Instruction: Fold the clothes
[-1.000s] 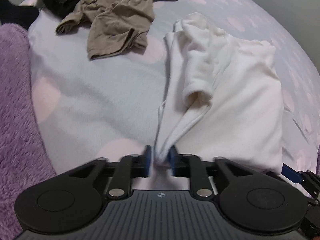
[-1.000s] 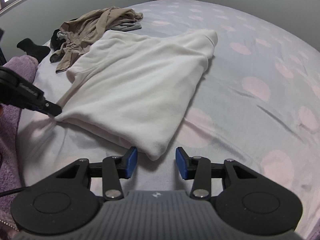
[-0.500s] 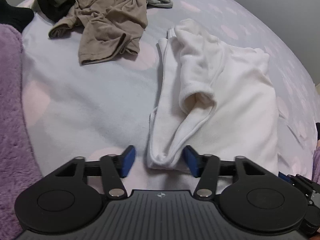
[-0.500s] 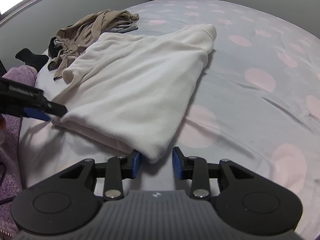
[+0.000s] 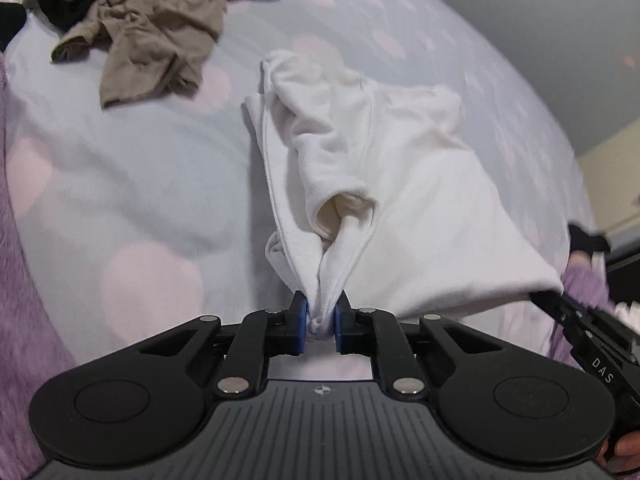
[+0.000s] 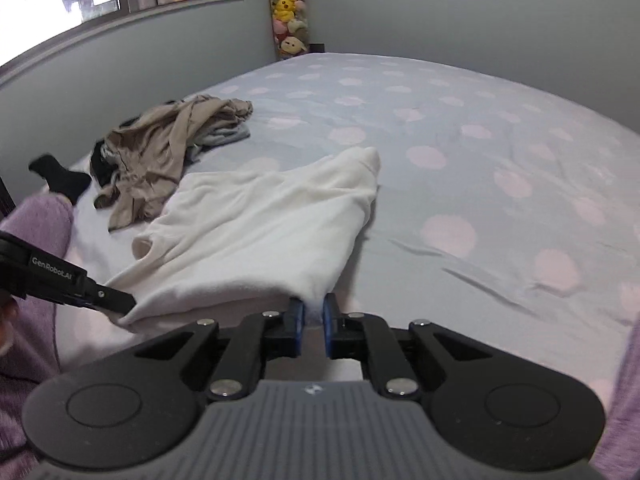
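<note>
Two sets of closing jaws clamped on white garment (image 5: 404,184) atop pink-dotted bedsheet (image 6: 500,152), grey walls (image 6: 400,16) behind.

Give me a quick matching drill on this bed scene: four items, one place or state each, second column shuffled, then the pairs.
Column 1
1. white garment
2. tan garment
3. black sock
4. plush toys

Column 2
A. stacked in the room's far corner
B. at the bed's left edge, next to the clothes pile
C. near corners pinched by the left gripper and right gripper, jaws closing
D. crumpled in the pile near the window wall

Pairs: 1-C, 2-D, 3-B, 4-A
</note>
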### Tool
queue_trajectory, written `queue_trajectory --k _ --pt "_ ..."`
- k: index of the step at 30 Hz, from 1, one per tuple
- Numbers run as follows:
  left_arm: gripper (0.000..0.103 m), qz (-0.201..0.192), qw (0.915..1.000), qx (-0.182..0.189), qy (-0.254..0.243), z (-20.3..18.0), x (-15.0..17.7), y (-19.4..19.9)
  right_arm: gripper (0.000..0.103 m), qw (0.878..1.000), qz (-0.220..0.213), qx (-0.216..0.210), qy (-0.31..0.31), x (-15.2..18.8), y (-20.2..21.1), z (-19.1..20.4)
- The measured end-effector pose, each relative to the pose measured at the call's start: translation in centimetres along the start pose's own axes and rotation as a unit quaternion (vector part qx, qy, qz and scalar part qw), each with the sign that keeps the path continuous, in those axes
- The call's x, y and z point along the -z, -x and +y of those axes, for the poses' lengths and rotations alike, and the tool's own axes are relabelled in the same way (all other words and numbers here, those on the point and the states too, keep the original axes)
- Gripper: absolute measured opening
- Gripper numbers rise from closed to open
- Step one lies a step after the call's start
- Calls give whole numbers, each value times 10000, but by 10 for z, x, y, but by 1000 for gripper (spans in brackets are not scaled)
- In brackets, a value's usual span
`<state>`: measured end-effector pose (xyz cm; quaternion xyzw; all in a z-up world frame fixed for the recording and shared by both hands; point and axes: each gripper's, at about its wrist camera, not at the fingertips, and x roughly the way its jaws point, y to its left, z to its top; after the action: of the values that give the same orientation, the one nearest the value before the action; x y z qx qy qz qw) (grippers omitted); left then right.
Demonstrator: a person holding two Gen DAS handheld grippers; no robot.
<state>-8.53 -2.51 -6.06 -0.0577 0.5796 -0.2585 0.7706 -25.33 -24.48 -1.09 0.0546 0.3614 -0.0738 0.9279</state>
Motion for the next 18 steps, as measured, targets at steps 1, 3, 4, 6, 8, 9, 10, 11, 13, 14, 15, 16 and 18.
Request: queue_trajectory --k 1,3,4,6,8,9,10,11,13,14,15,16,18 --pt "11 84 9999 -75 -24 -2 2 -3 11 9999 116 40 45 4 -1 1" --pt "11 260 9995 -195 63 1 5 -15 11 9990 426 102 102 16 -9 1" --pt "11 352 9990 -241 103 3 7 -21 11 9980 617 116 61 22 -16 -2" --pt "16 489 9982 -330 136 7 10 -31 11 9953 958 95 -76 30 -33 -9" --pt "18 503 9980 -348 151 8 9 -32 11 9926 1208 59 -146 36 -45 -13" --pt "19 506 9980 -345 155 8 9 -31 11 9912 1310 69 -154 39 -49 -13" --pt "23 509 9980 -352 159 8 8 -30 11 9899 1404 93 -151 41 -52 -13" --pt "26 510 9978 -380 159 7 8 -28 11 9885 1498 118 -148 42 -55 -13" --pt "36 520 9975 -476 113 5 8 -21 12 9886 1462 231 -294 43 -50 -19" --pt "39 520 9971 -549 72 4 8 -17 14 9887 1420 293 -382 43 -46 -24" --pt "42 502 9967 -630 22 3 7 -13 14 9887 1378 356 -471 43 -43 -28" --pt "42 443 9965 -706 -40 1 5 -8 15 9886 1336 419 -560 42 -39 -32" --pt "42 256 9967 -746 -180 -2 3 5 20 9881 1226 546 -758 42 -32 -41"
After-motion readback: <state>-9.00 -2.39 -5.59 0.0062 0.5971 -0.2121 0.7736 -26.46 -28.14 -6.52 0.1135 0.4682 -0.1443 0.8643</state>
